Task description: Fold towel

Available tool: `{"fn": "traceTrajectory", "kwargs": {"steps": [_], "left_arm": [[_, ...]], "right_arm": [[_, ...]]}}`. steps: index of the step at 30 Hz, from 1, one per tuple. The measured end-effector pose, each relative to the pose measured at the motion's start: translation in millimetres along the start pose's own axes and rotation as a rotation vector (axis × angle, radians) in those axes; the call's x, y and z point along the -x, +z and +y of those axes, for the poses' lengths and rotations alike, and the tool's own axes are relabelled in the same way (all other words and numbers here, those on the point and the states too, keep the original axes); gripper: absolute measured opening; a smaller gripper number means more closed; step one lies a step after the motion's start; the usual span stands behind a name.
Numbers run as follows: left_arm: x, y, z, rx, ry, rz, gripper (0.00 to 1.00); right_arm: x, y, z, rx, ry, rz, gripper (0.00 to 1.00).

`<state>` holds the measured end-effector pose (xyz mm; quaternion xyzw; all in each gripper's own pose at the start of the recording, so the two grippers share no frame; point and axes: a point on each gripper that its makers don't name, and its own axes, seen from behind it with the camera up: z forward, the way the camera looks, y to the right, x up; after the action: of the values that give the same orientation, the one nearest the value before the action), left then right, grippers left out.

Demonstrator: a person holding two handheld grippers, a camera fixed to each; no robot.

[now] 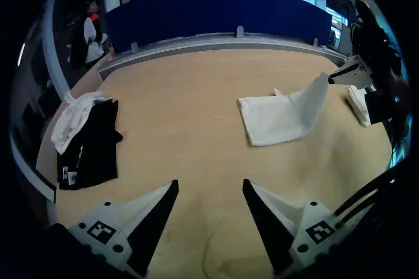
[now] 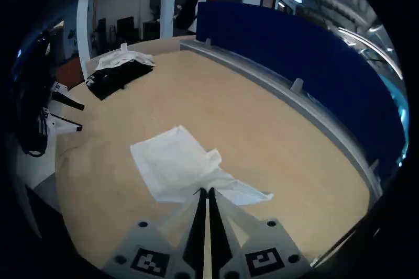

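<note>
The right tongs (image 2: 205, 191) pinch a raised corner of the towel (image 2: 167, 166). The left tongs (image 1: 209, 185) gape wide over open table (image 1: 183, 122).

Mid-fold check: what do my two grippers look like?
Both the left gripper and right gripper have white, wedge-shaped fingers with black inner faces, tapering to points. Each finger carries a square black-and-white marker. Black cables run beside the left one.

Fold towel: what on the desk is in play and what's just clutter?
In play: white towel, right gripper shut on its corner, left gripper open.
Lying about: black garment, white cloth partly on it, folded white pile at the desk edge.
</note>
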<state>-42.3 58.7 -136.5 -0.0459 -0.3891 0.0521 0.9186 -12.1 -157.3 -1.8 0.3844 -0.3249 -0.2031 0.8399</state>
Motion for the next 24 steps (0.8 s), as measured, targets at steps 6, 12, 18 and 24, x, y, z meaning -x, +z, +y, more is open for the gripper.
{"fn": "traceTrajectory", "kwargs": {"steps": [6, 12, 18, 24], "left_arm": [[-1.8, -4.4, -0.4, 0.002, -0.003, 0.006, 0.90], [-2.4, -9.2, -4.6, -0.011, 0.005, 0.016, 0.90], [-1.0, -16.9, -8.1, -0.025, -0.008, 0.025, 0.90], [3.0, -24.9, -11.7, -0.041, -0.027, 0.029, 0.90]], "right_arm": [[-4.3, 3.7, -4.6, -0.010, -0.016, -0.004, 0.03], [-20.8, 13.6, -17.2, -0.037, -0.049, 0.002, 0.03], [-42.6, 33.6, -42.8, -0.085, -0.103, 0.008, 0.03], [-55.0, 64.4, -78.0, -0.150, -0.154, -0.006, 0.03]]}}
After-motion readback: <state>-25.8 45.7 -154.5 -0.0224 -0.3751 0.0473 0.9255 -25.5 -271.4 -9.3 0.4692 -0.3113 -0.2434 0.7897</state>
